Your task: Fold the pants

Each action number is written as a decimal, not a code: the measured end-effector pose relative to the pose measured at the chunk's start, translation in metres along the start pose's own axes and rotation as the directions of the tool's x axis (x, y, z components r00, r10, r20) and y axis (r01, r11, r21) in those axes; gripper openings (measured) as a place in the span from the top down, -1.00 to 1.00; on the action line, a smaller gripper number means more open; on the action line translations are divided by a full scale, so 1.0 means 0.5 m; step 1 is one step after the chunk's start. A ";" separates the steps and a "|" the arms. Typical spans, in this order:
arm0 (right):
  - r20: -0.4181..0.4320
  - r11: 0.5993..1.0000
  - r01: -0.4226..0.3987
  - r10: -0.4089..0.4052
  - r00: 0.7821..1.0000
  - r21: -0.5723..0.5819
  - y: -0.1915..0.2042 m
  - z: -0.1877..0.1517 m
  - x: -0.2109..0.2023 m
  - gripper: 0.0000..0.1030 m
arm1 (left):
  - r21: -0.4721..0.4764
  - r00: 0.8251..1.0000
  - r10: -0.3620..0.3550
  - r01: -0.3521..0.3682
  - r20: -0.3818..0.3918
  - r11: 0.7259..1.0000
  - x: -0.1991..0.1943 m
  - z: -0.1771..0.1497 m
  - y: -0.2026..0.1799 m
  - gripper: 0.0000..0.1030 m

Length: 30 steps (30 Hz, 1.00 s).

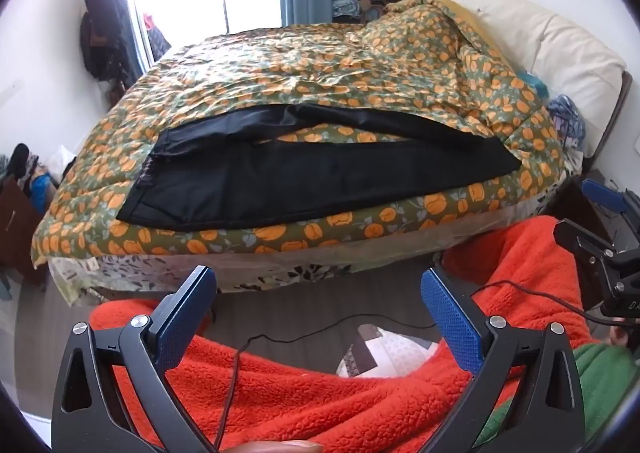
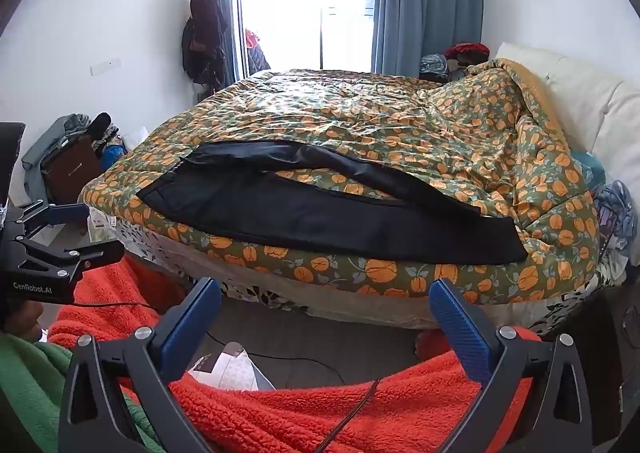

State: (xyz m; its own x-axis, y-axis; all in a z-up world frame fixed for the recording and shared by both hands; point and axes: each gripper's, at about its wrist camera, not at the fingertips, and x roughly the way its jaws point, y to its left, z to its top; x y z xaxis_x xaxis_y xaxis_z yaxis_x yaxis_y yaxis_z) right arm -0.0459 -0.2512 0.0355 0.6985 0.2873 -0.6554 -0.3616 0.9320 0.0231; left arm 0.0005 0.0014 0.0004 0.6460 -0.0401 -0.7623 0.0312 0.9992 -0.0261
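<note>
Black pants (image 1: 304, 177) lie flat near the front edge of the bed on a floral quilt (image 1: 320, 65), waistband at the left, both legs running right with a gap between them. They also show in the right wrist view (image 2: 320, 209). My left gripper (image 1: 318, 289) is open and empty, held low in front of the bed, above the person's orange fleece lap. My right gripper (image 2: 326, 299) is open and empty, also short of the bed edge. Each gripper shows at the edge of the other's view: the right one (image 1: 600, 245) and the left one (image 2: 60, 229).
The person's orange fleece legs (image 1: 300, 385) and a cable (image 1: 320, 331) lie below the grippers. A cream headboard (image 1: 560, 49) stands at the right of the bed. Clothes piles sit at the far right corner (image 2: 460, 57) and by the left wall (image 2: 72, 149).
</note>
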 end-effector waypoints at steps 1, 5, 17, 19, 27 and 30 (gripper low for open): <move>-0.001 1.000 0.001 -0.001 1.000 -0.001 0.000 0.000 0.000 -1.00 | 0.006 1.000 0.003 -0.003 0.003 1.000 -0.001 0.001 0.001 -0.99; -0.006 1.000 0.001 -0.001 1.000 -0.001 0.001 0.000 0.001 -1.00 | 0.027 1.000 0.013 -0.013 0.008 1.000 0.008 -0.006 -0.007 -0.99; -0.008 1.000 -0.004 0.004 1.000 0.004 0.004 0.001 0.004 -1.00 | 0.049 1.000 0.014 -0.013 -0.003 0.999 0.009 -0.007 -0.017 -0.99; 0.002 1.000 -0.003 0.003 1.000 0.002 -0.001 -0.001 0.008 -1.00 | 0.051 1.000 0.014 -0.014 0.002 0.999 0.008 -0.009 -0.019 -0.99; 0.006 1.000 -0.004 0.004 1.000 -0.003 0.007 -0.001 0.004 -1.00 | 0.036 1.000 0.006 -0.006 -0.009 0.999 0.012 -0.009 -0.014 -0.99; 0.003 1.000 -0.005 0.005 1.000 -0.005 0.007 0.000 0.004 -1.00 | 0.041 1.000 0.005 -0.005 -0.010 0.999 0.013 -0.009 -0.012 -0.99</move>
State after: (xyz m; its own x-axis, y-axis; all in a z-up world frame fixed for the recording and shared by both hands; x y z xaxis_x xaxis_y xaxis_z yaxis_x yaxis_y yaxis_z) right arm -0.0462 -0.2473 0.0342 0.6987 0.2925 -0.6529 -0.3682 0.9295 0.0224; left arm 0.0011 -0.0050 -0.0070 0.6385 -0.0350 -0.7689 0.0595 0.9982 0.0040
